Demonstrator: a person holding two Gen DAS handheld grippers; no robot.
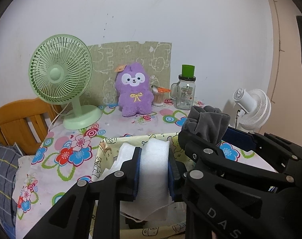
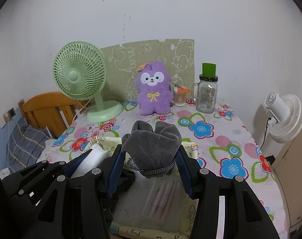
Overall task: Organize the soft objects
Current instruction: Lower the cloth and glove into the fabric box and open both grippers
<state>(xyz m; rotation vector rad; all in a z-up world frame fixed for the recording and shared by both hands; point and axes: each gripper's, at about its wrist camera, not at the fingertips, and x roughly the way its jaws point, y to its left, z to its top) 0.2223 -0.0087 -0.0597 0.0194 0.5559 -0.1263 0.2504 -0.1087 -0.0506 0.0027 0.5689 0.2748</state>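
My left gripper (image 1: 153, 155) is shut on a white foam piece (image 1: 153, 171) and holds it over the yellow cartoon-print fabric basket (image 1: 103, 149). My right gripper (image 2: 151, 155) is shut on a grey velvet drawstring pouch (image 2: 152, 145), also held over the basket (image 2: 192, 149). The pouch (image 1: 207, 123) and right gripper show at the right of the left wrist view. The foam (image 2: 91, 159) and left gripper show at the lower left of the right wrist view. A purple plush toy (image 1: 134, 91) sits upright at the back of the table (image 2: 151, 91).
A green desk fan (image 1: 61, 75) stands back left on the floral tablecloth (image 1: 57, 159). A glass jar with a green cap (image 1: 185, 91) and a cotton-swab cup (image 1: 157, 97) stand back right. A white fan (image 2: 284, 115) stands off the table's right edge. A wooden headboard (image 1: 17, 123) is at left.
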